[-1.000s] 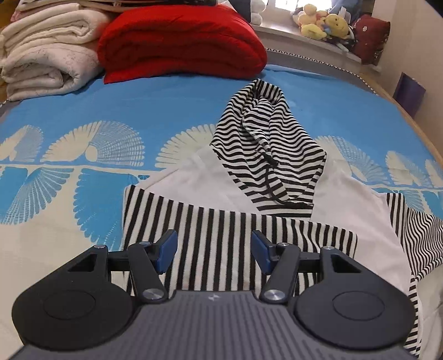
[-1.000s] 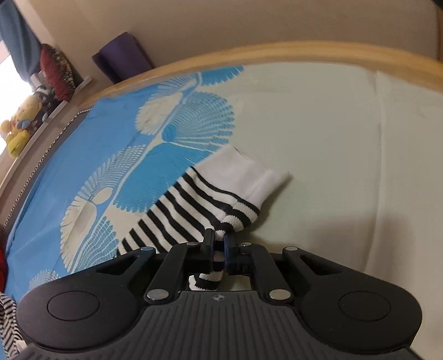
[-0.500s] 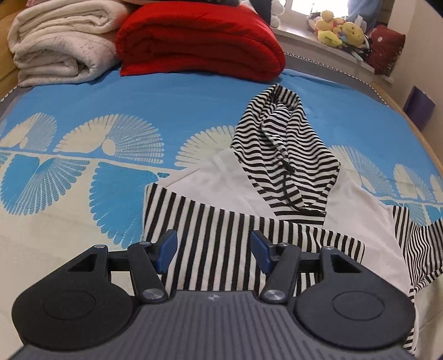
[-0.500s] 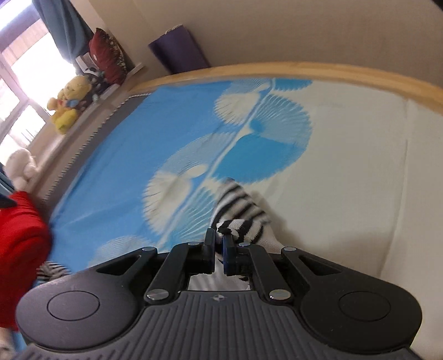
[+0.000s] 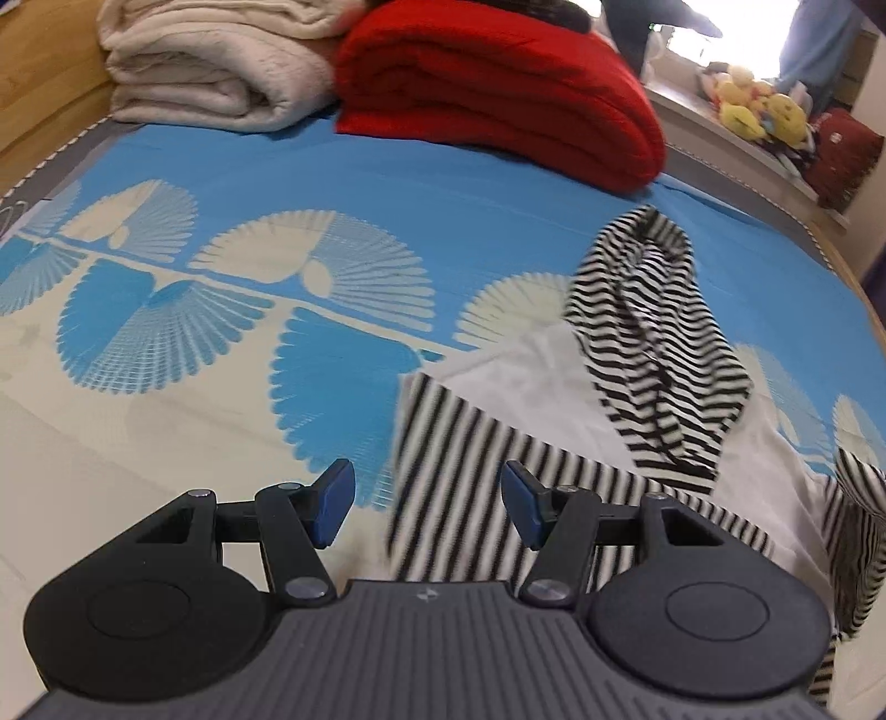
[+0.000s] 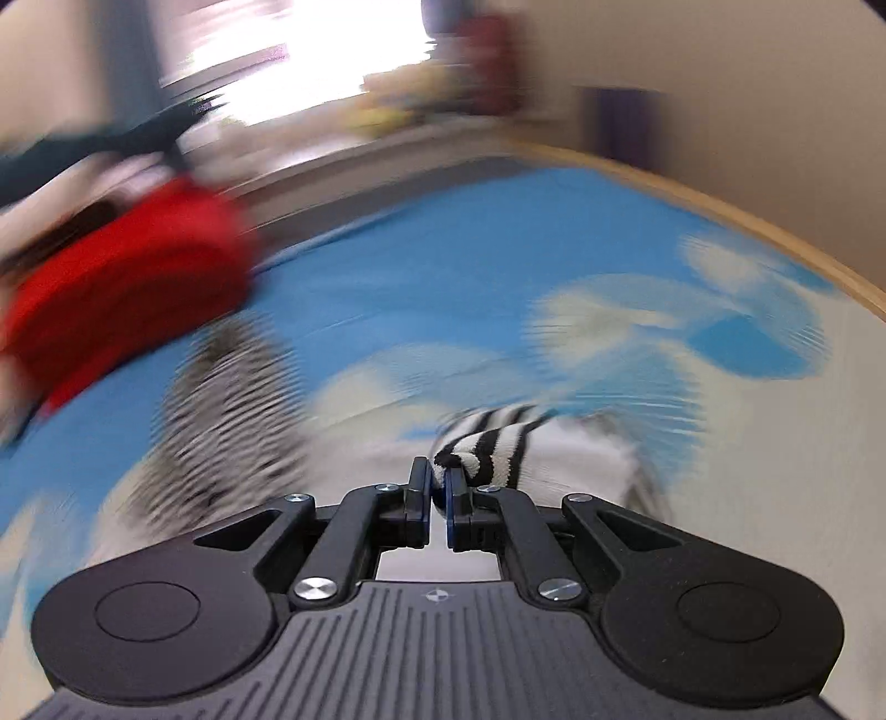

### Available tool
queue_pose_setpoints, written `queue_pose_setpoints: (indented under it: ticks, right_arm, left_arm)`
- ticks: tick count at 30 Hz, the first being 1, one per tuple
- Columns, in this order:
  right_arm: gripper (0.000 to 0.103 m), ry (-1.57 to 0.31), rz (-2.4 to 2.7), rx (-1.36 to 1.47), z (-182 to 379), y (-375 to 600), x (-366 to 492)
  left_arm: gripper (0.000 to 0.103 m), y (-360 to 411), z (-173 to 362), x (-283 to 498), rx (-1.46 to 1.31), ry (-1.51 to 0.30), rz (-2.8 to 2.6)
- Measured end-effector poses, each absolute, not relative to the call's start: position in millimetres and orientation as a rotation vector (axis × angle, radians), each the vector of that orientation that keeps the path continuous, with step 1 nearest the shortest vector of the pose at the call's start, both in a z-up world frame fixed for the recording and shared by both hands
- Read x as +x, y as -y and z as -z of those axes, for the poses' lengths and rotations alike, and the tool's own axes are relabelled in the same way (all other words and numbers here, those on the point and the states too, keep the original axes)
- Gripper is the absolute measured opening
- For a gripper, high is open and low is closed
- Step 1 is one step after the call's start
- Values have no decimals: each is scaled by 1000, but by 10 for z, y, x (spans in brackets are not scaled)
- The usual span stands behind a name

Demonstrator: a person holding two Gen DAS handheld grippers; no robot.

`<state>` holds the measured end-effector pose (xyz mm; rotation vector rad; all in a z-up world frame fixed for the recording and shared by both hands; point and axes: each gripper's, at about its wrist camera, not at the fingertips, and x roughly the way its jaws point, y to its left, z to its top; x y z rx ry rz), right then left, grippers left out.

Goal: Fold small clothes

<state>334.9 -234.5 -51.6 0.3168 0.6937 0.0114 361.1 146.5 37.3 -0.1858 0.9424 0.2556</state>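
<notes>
Right tool [image 6: 437,487] pinching the striped sleeve cuff [image 6: 487,437] lifted above the bed, left tool [image 5: 425,504] wide and empty over the black-and-white striped hooded top [image 5: 531,387], flat on the blue fan-patterned bedsheet [image 5: 332,183]

It was a home bedroom: a bed [image 5: 332,183] with a blue patterned sheet, folded blankets [image 5: 487,83] at its far end, and plush toys [image 5: 758,108] on the windowsill.

Bed's got a blue sheet [image 5: 343,166] with cream fan prints and a wooden frame [image 6: 775,238]. Past the gripper's tips sit folded red [image 5: 498,88] and cream blankets [image 5: 210,72]; off to their right there's a bright window [image 6: 310,50] with plush toys [image 5: 758,108] on the sill.
</notes>
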Motion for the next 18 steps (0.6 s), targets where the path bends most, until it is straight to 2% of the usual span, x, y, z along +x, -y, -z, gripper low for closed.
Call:
queue_pose_setpoints:
  ticks: [1,3,5,6,7,18]
  right_arm:
    - [9,-715,-156,274,509,2079,3345]
    - [13,-876,-477,301,640,1731,3393]
    - [14,-989,-525,373,821,1617,3395]
    - [18,-1021,-486,371,892,1602,3398]
    - [22,-1043,-470,369,938,1612,3416]
    - [30,-1130,-194,467,1258,2076,3540]
  left_arm:
    - [64,-1494,-370,3624,-193,-944,-262]
    - [64,-1535,-353,3653,-213,-952,-269]
    - [64,-1544,-318,3676,-235,-969,-264]
    - [64,-1546,-292,3684,-251,-980,-256]
    - [64,-1544,-268,3698,-269,-991,-247]
    - [62,-1306,191,3828,-350,-1089,-150]
